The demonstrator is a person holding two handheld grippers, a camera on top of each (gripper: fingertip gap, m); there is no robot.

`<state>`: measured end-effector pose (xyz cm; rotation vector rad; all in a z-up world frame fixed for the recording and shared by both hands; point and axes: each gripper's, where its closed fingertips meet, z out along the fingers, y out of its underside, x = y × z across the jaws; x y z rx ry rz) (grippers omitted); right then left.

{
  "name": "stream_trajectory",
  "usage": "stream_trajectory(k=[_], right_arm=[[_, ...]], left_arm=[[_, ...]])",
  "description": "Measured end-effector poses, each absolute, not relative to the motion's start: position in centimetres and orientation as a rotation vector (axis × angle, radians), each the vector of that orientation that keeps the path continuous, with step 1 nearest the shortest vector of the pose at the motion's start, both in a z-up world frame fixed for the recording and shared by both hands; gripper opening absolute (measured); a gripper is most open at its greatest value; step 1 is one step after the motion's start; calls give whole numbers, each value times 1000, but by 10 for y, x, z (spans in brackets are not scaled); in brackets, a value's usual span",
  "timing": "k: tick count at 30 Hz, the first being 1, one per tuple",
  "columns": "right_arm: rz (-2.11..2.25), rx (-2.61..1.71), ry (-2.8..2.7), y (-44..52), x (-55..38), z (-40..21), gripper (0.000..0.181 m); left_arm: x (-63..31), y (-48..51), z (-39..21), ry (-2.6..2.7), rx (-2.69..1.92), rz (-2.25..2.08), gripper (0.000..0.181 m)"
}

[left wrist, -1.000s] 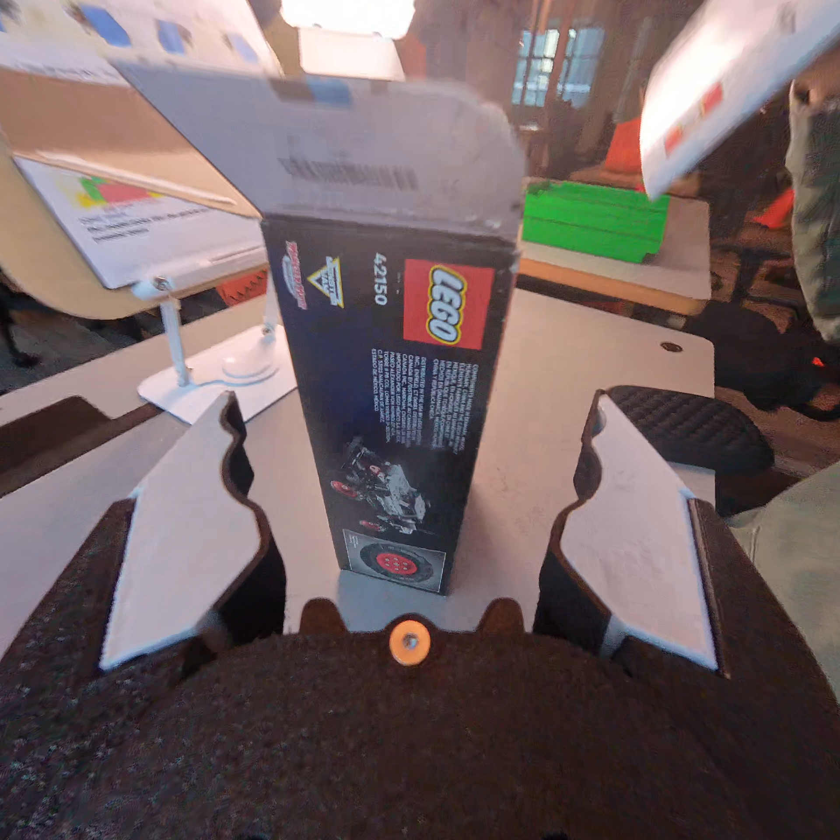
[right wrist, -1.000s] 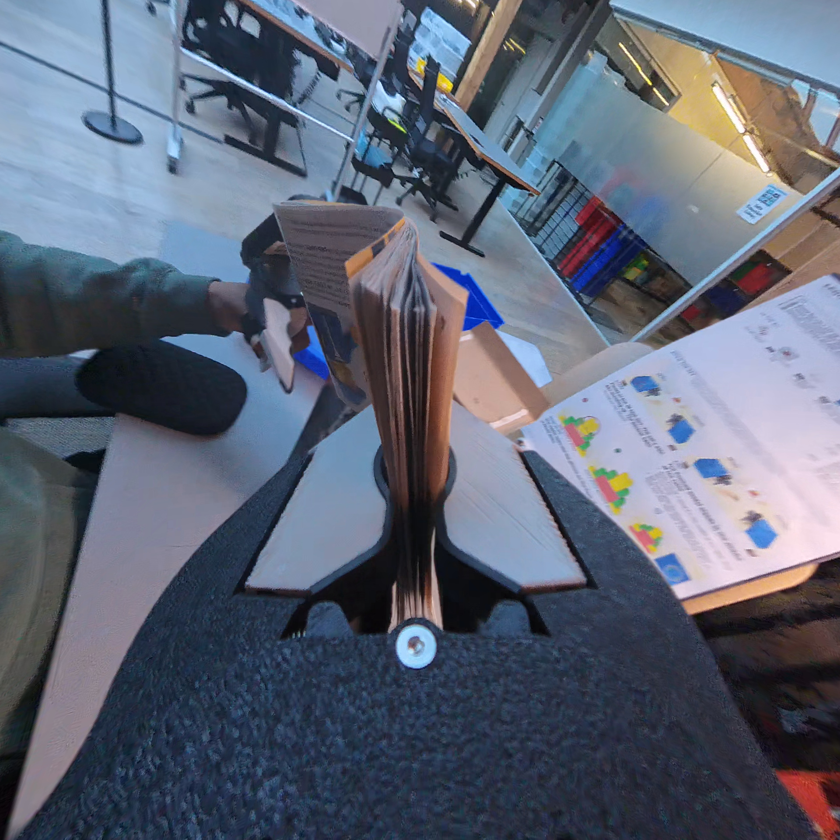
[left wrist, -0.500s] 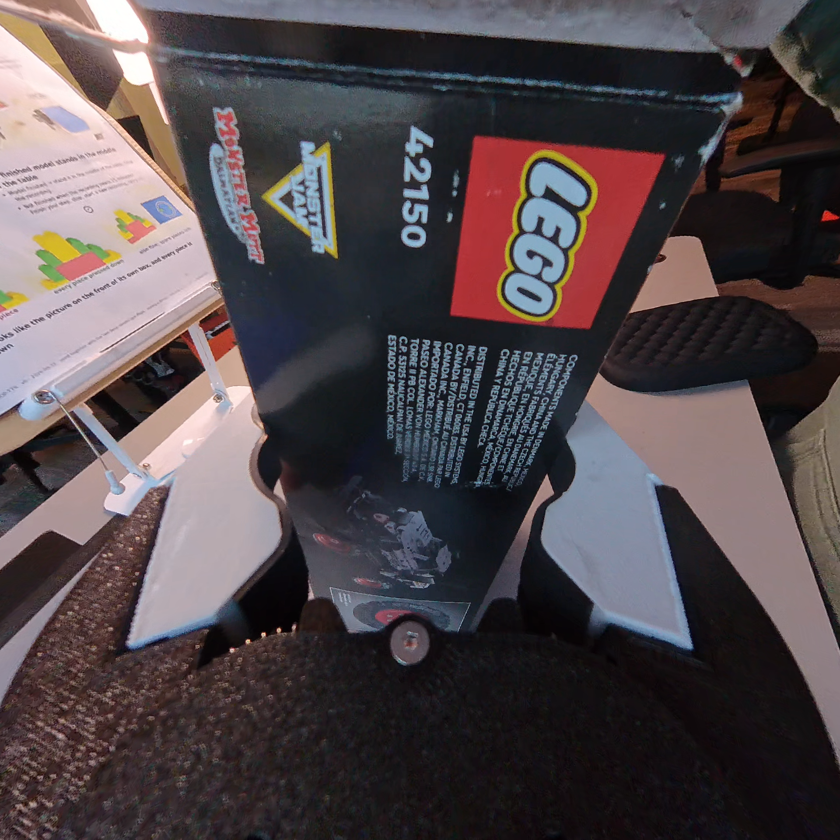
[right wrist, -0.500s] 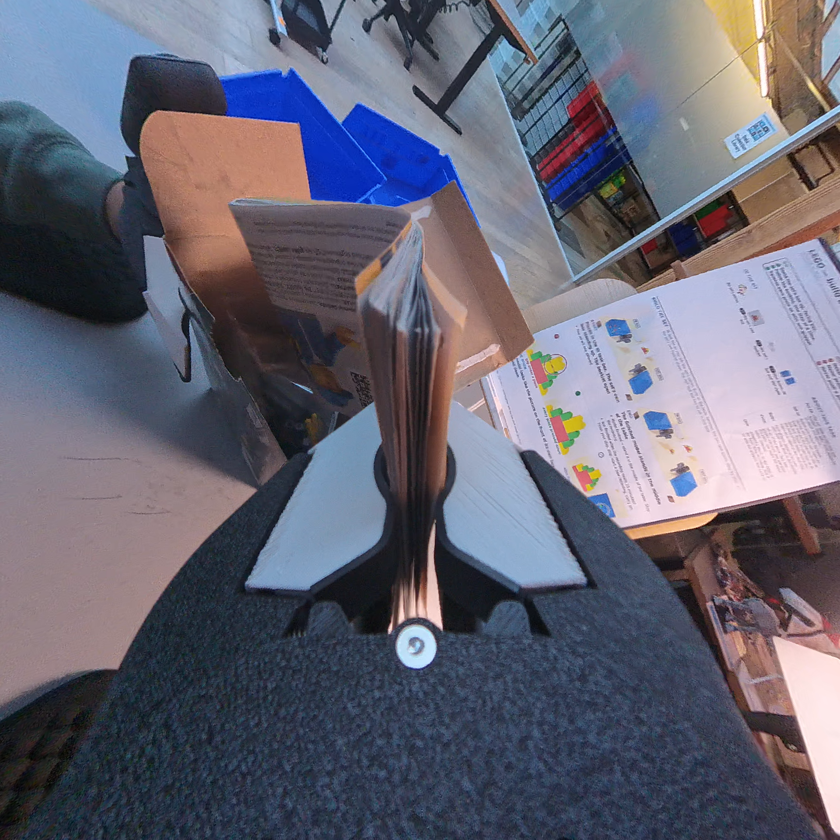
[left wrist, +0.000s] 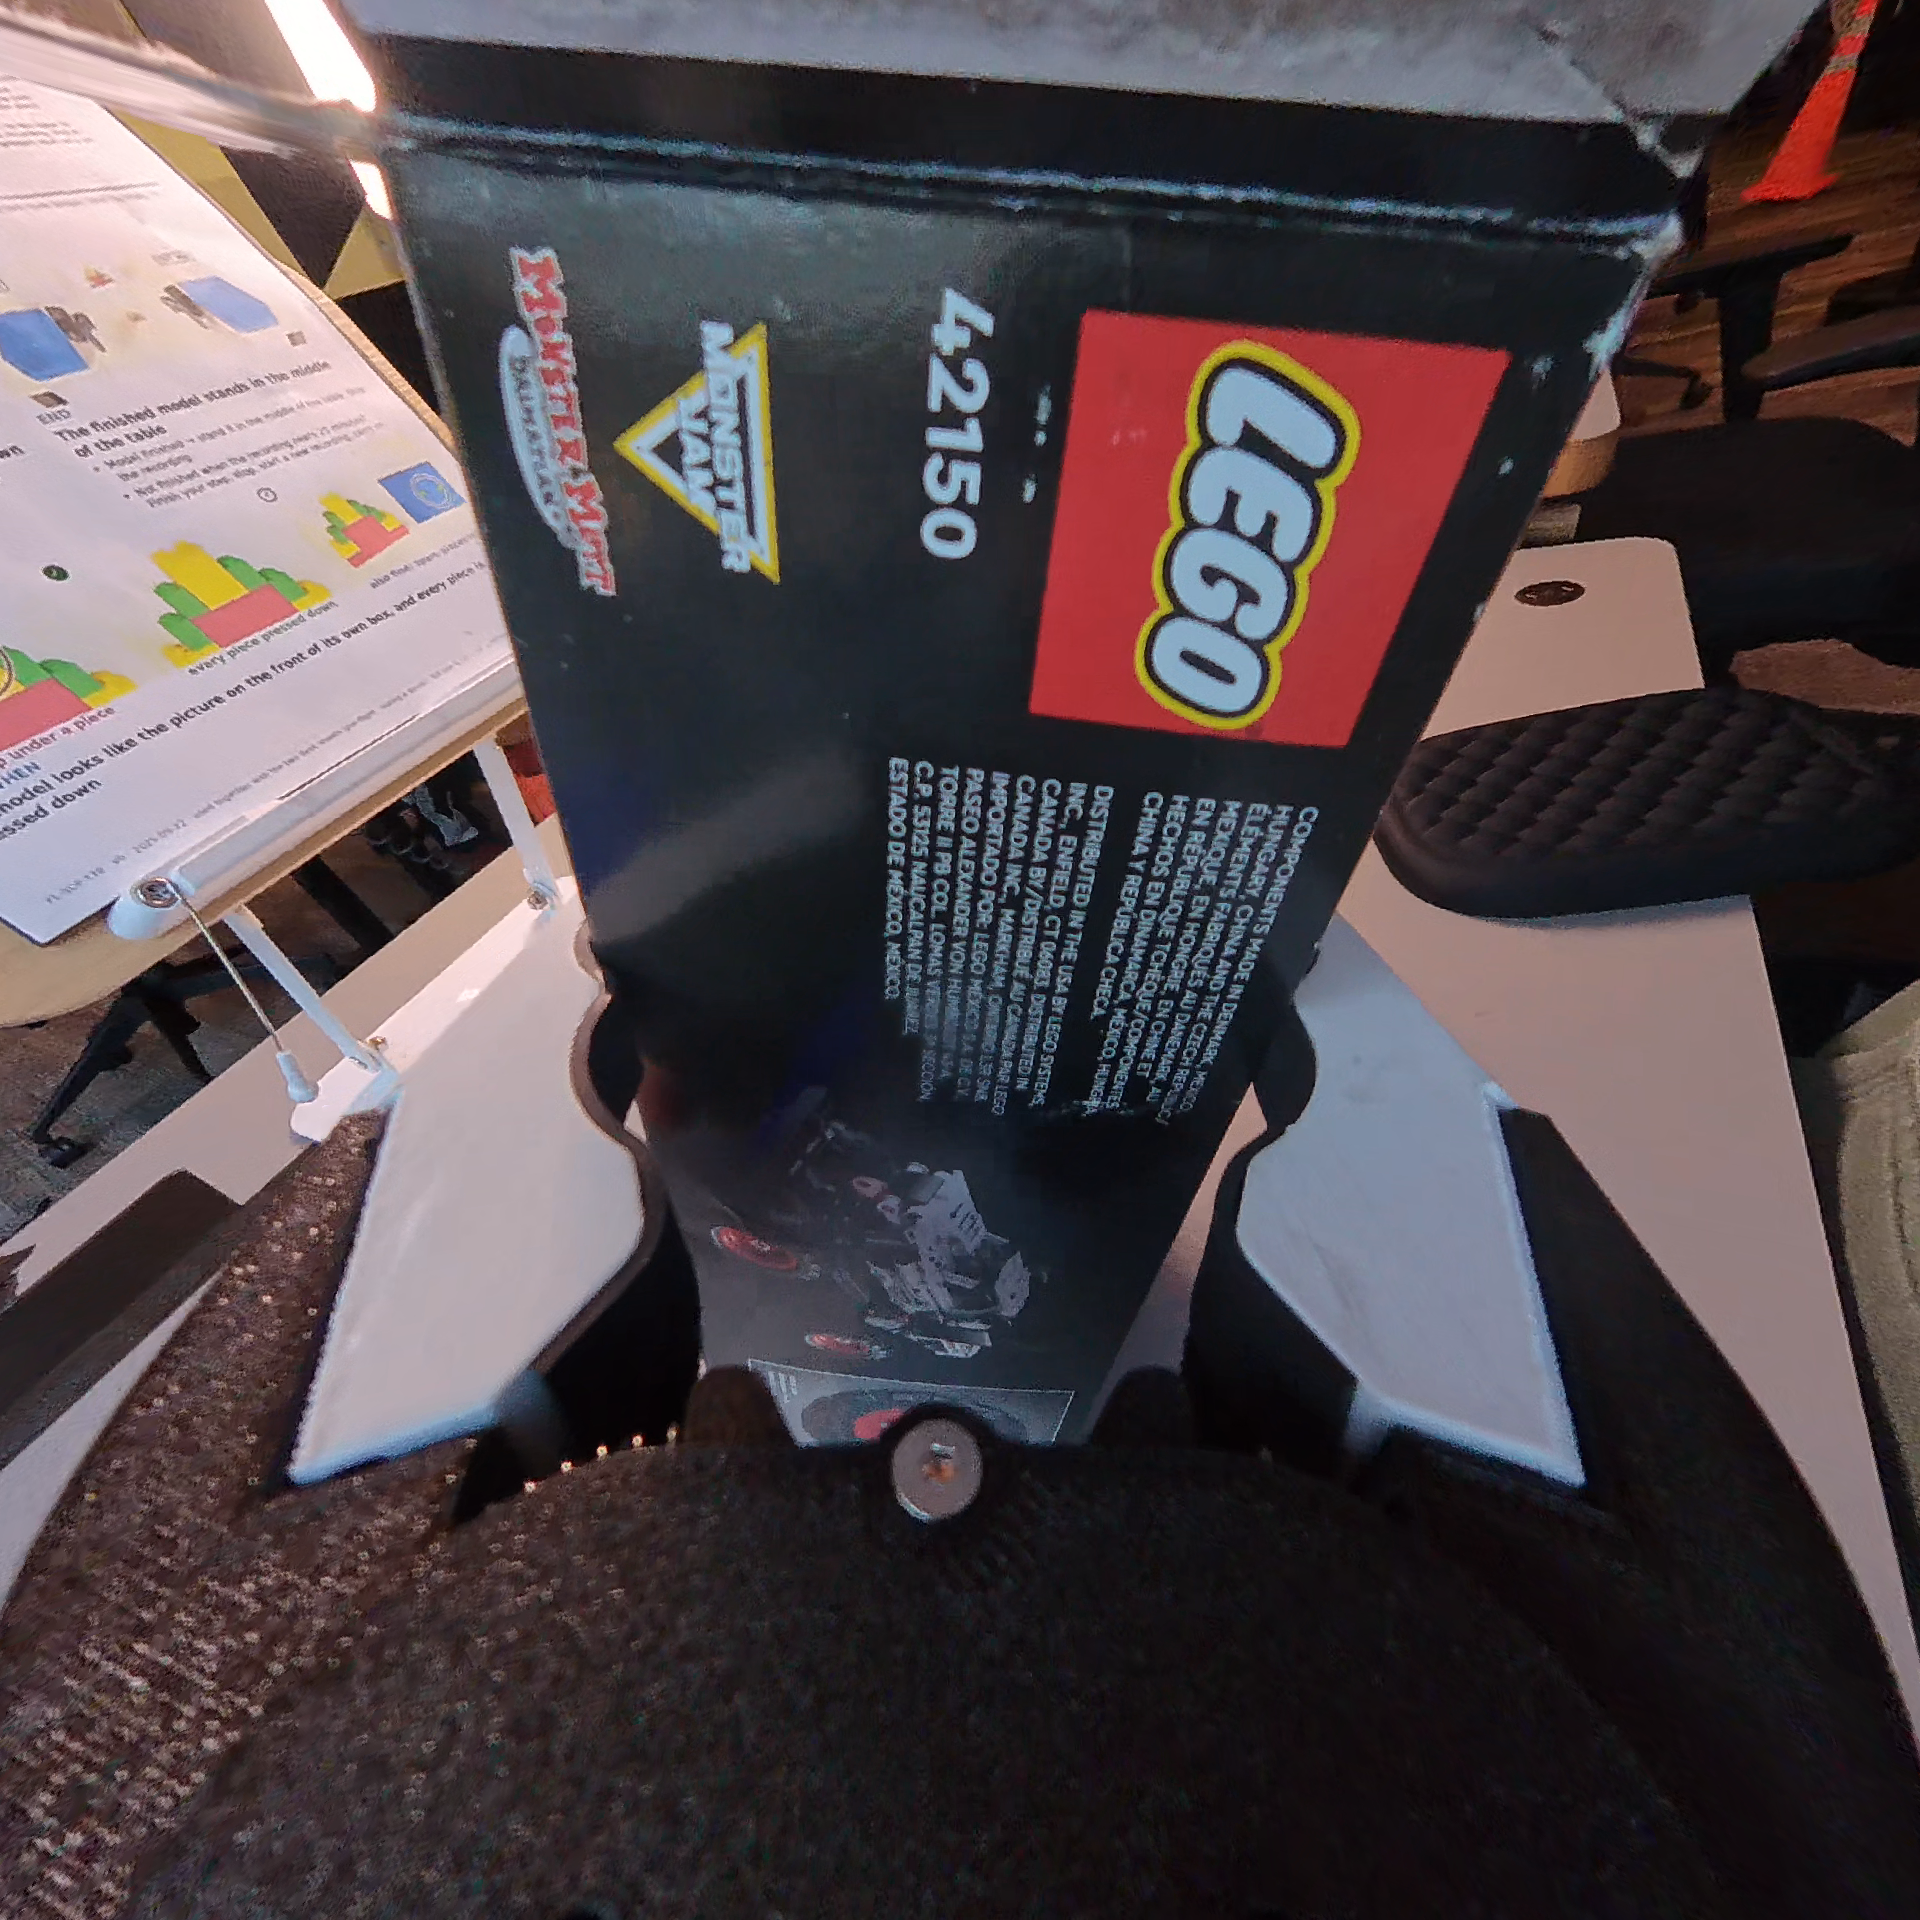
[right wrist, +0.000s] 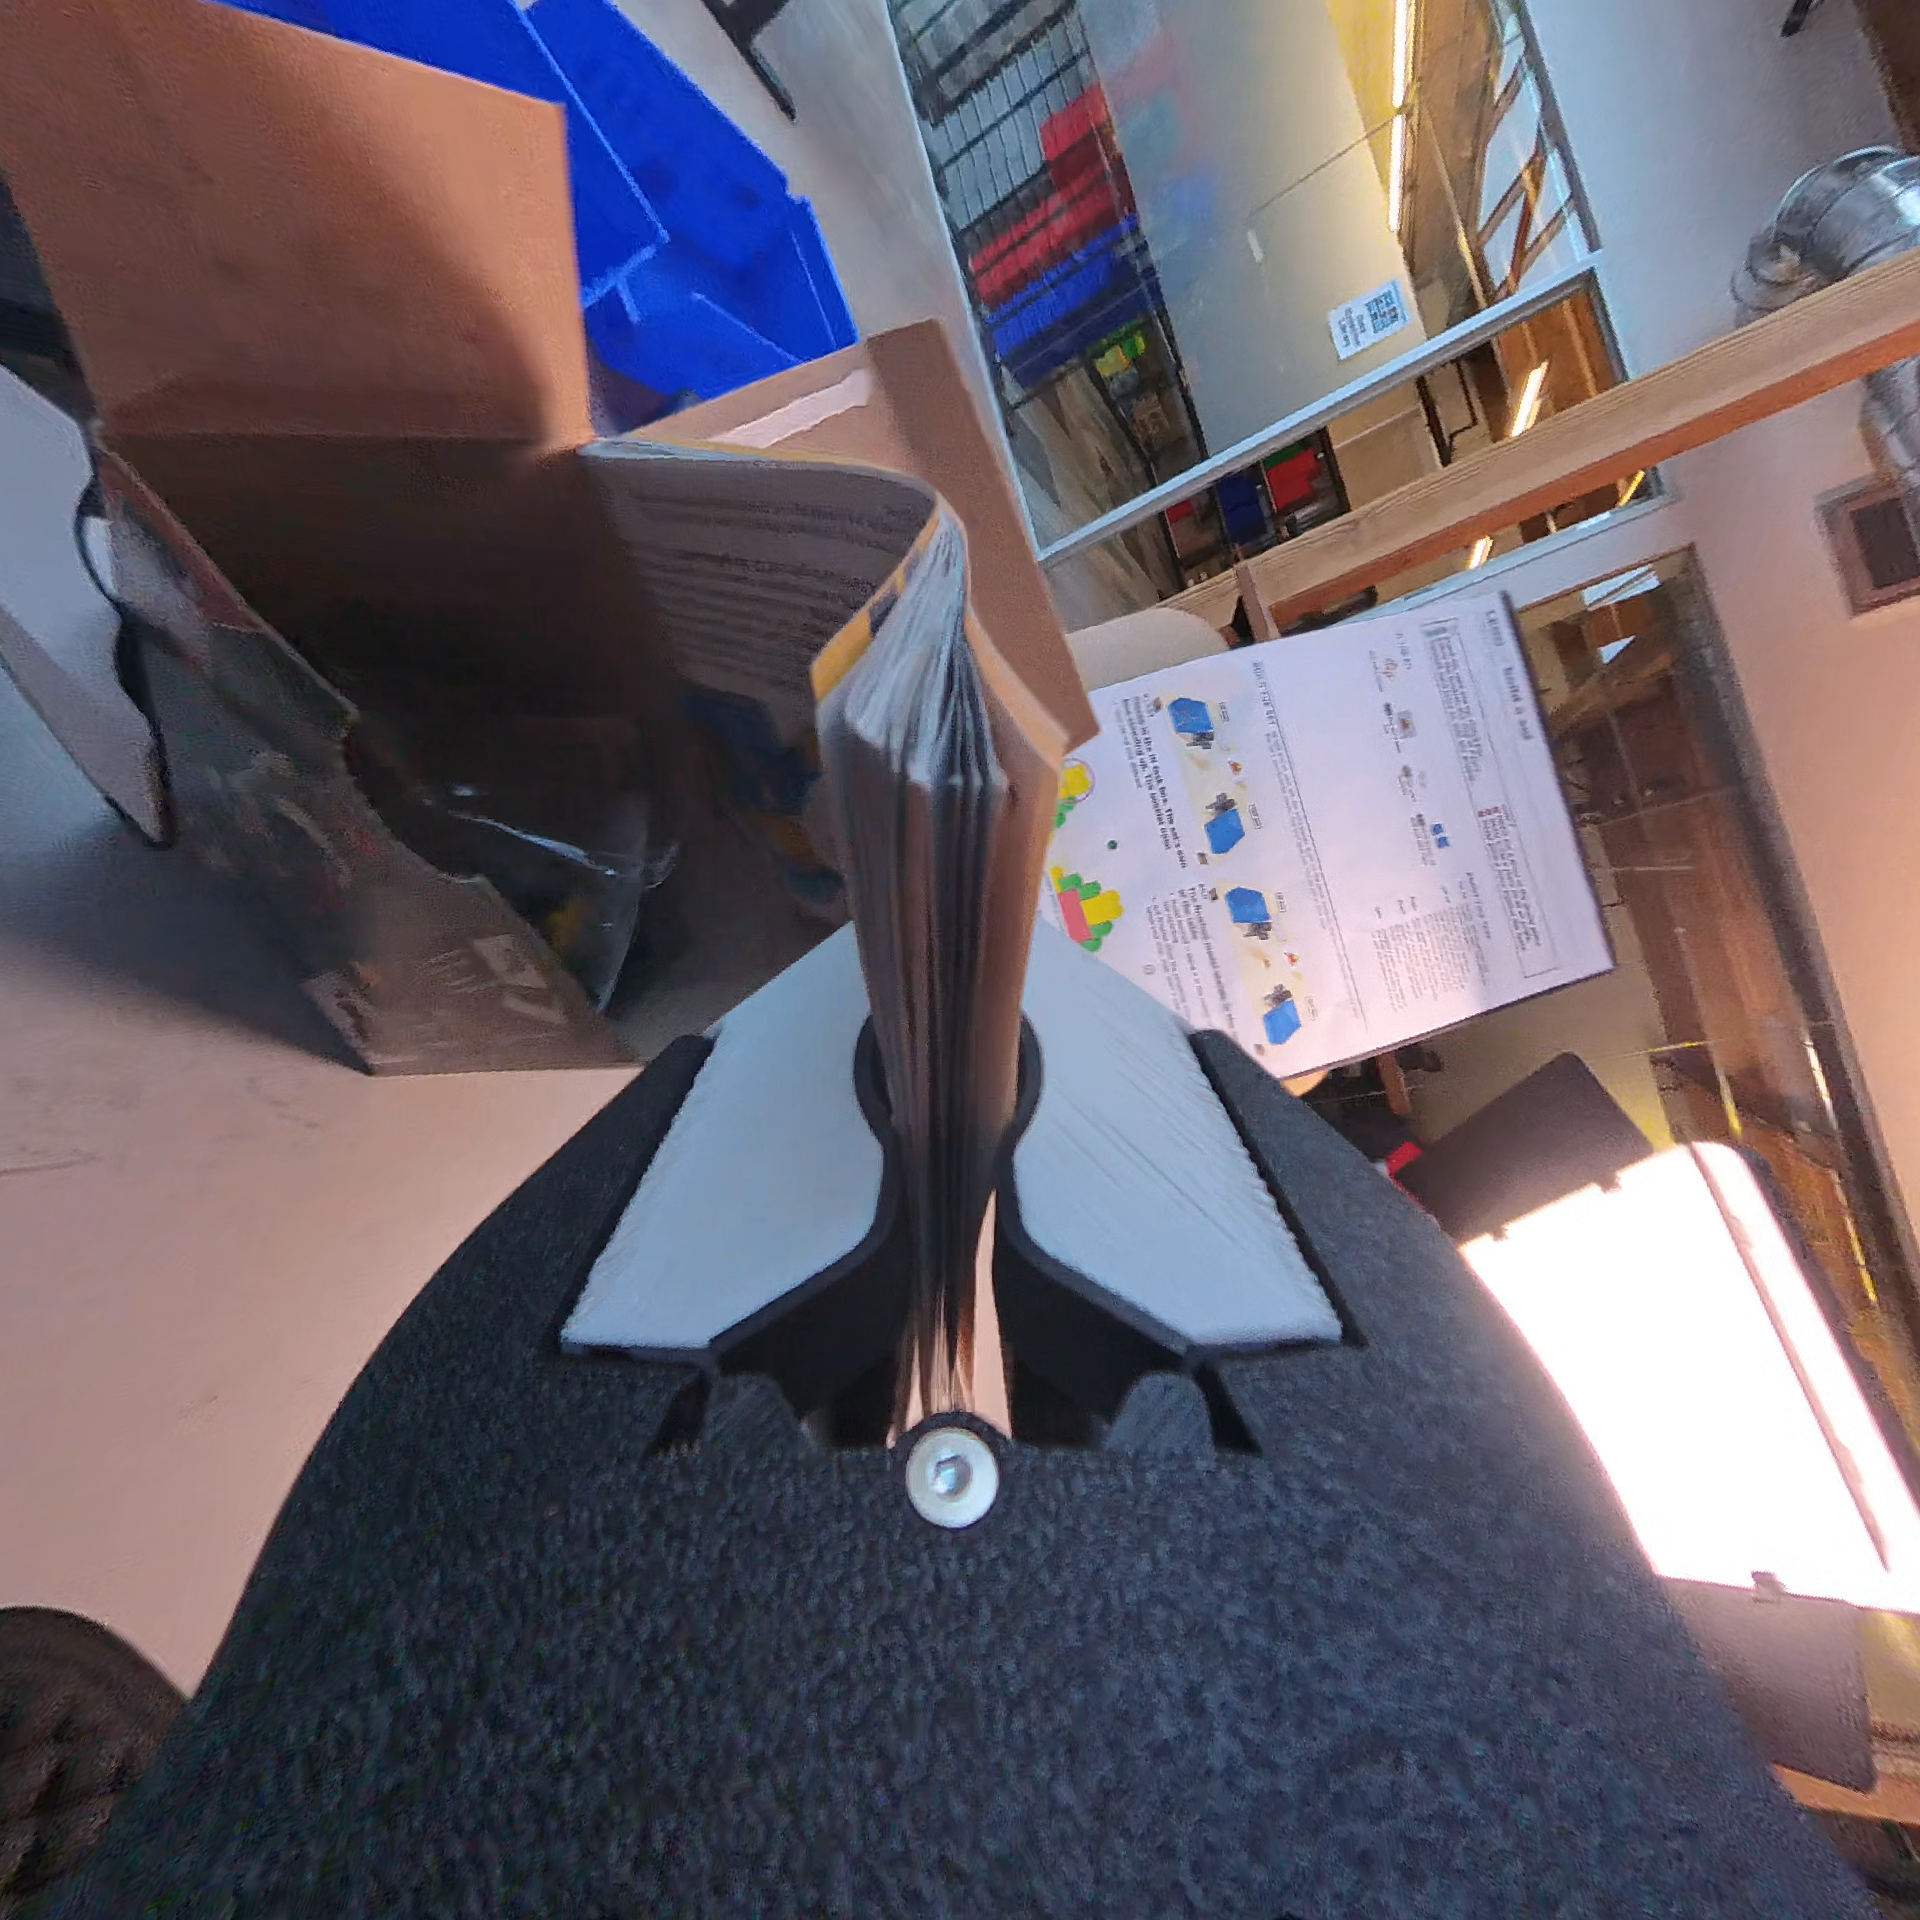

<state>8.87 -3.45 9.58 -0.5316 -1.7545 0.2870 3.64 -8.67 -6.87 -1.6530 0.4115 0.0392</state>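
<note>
Your left gripper point(left wrist: 940, 1049) clamps the narrow side of the black toy box point(left wrist: 997, 644), both fingers pressed to its walls, box upright on the pale table point(left wrist: 1579, 1039). Your right gripper point(right wrist: 945, 1081) pinches a thick booklet point(right wrist: 925, 831) edge-on, just beside the box's open top point(right wrist: 447, 665). Judged best practice: hold the box steady, squeeze lightly so the card does not buckle. Only the right wrist view shows the open flaps, the bags inside and the blue bins point(right wrist: 675, 208); only the left shows the printed side.
</note>
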Motion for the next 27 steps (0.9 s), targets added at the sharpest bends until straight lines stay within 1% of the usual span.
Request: stream_trajectory(k=[4, 15, 18, 23, 25, 27], right_arm=[[235, -565, -1886, -46, 78, 65, 1], [280, -802, -2319, -67, 48, 64, 1], [133, -802, -2364, -61, 39, 64, 1], [-306, -747, -2473, -55, 41, 64, 1], [-333, -733, -2530, -65, 34, 52, 1], [-288, -743, -2672, -81, 33, 24, 1]], left_arm=[[30, -84, -68, 373, -1665, -6, 120], [14, -89, -65, 312, -1631, -146, 120], [17, -91, -64, 332, -1609, -189, 120], [21, -90, -63, 361, -1621, -181, 119], [24, -92, -64, 388, -1616, -170, 119], [24, -94, -65, 378, -1612, -180, 119]])
